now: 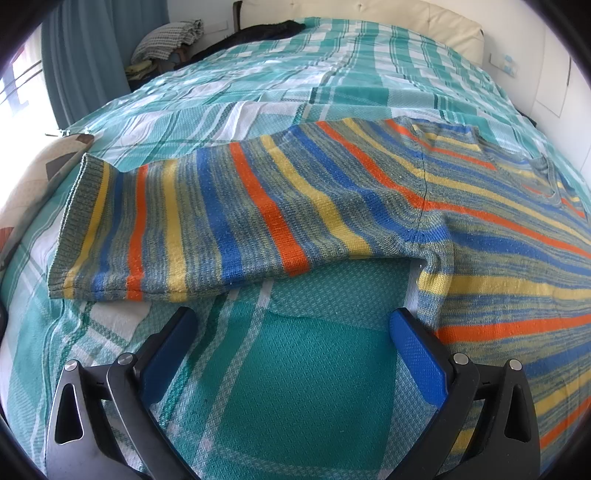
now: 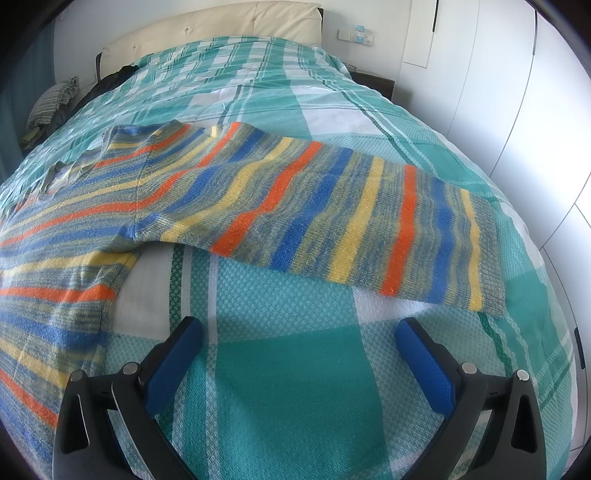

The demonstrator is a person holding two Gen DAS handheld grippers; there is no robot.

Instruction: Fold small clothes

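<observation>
A bed [image 1: 258, 110] covered by a teal, white and green checked bedspread [image 1: 303, 387] fills both views, with a cream padded headboard [image 2: 207, 29] at the top of the frame. A striped knitted sweater [image 1: 332, 206] in blue, orange, yellow and grey-green lies flat across the bedspread through the middle of each view; in the left wrist view one sleeve [image 1: 166, 221] reaches toward the left edge of the frame and ends in a ribbed cuff, and in the right wrist view the other sleeve [image 2: 369, 221] reaches toward the right edge. A heap of other clothes [image 1: 166, 40] sits at the upper left of the left wrist view, beside a blue curtain [image 1: 96, 48]. At the bottom centre of the left wrist view the left hand-held gripper [image 1: 291, 328] has its blue-padded fingers spread wide apart, holding nothing; the right-side finger [image 1: 417, 354] lies just beside the sweater's side edge, and whether it touches cannot be told. The right hand-held gripper [image 2: 297, 332] is likewise spread wide and empty, above bare bedspread just below the sleeve.
</observation>
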